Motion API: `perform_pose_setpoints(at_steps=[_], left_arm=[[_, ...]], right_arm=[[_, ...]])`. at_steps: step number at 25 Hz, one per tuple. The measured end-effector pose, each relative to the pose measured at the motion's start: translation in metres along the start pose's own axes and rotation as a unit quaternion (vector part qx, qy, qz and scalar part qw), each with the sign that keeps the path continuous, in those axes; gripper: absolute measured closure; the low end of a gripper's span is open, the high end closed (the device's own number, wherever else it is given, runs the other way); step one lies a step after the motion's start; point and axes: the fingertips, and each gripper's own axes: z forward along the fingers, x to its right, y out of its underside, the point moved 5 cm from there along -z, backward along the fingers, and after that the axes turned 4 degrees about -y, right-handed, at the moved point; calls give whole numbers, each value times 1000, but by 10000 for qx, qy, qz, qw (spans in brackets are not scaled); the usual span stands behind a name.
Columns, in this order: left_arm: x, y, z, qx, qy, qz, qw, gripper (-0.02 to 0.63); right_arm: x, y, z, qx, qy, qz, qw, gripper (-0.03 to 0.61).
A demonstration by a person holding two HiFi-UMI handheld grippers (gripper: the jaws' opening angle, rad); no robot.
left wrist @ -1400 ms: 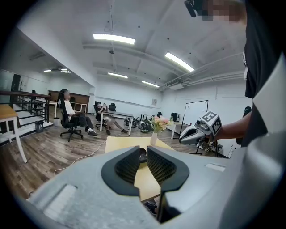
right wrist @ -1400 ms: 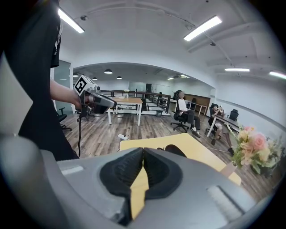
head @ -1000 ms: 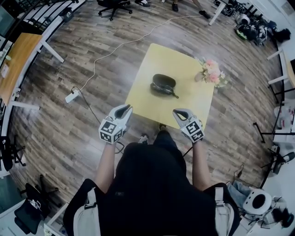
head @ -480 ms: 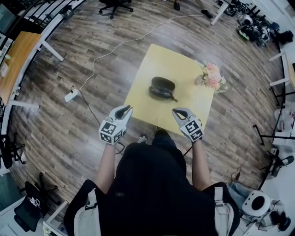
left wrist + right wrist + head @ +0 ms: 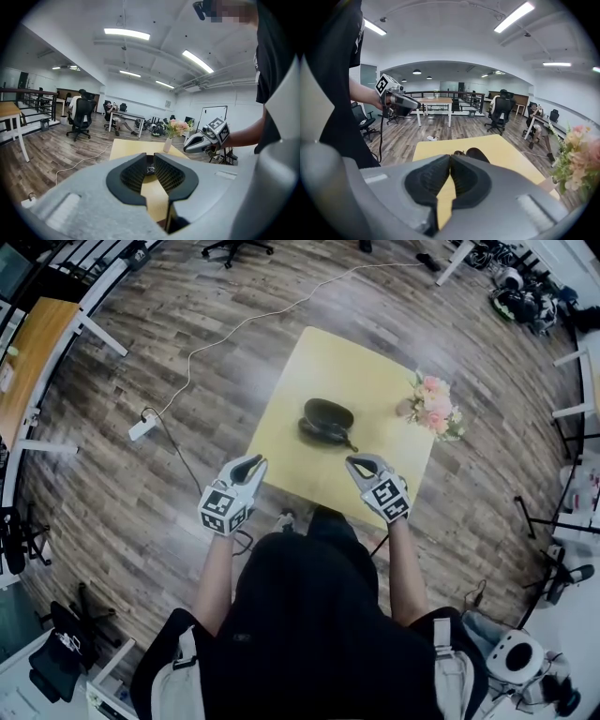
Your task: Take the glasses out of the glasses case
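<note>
A dark glasses case (image 5: pixel 326 420) lies in the middle of the yellow table (image 5: pixel 356 362). It looks open, and a thin dark piece sticks out at its near right. The glasses themselves cannot be made out. My left gripper (image 5: pixel 247 466) hangs off the table's near left edge, shut to a thin slit with nothing in it. My right gripper (image 5: pixel 358 463) is over the near edge, shut and empty, a short way short of the case. The case (image 5: pixel 477 153) shows just beyond the right gripper (image 5: pixel 450 158), and a sliver of the case (image 5: pixel 149 169) shows past the left gripper (image 5: pixel 150 161).
A vase of pink flowers (image 5: pixel 431 404) stands at the table's right edge. A white cable and power strip (image 5: pixel 142 427) lie on the wooden floor to the left. Desks and office chairs (image 5: pixel 82 117) fill the room's edges.
Both grippers have crept forward toward the table. The right one now reaches over its near edge. The case has not moved.
</note>
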Motion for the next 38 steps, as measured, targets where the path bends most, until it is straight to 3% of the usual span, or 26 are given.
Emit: perform_pose_setpoints(at_steps=[11,31,34,38], left_arm=[[-2,6,33,-89,-56,-179,9998,555],[-25,31,46,-508,-388,-608,9961,555],[-30,37,44,-567,-478,-708,9947,555],[-35,45,47,-636,-552,-809,9932,555]], right_arm=[[36,10,28,-269,-278,-51,9992,574],[78,38,133,-1330,-693,-144,9886,572],[81,40,145,-1537,-705,-278,9852,529],[84,42,163,-1666,-795,-427,9819,529]])
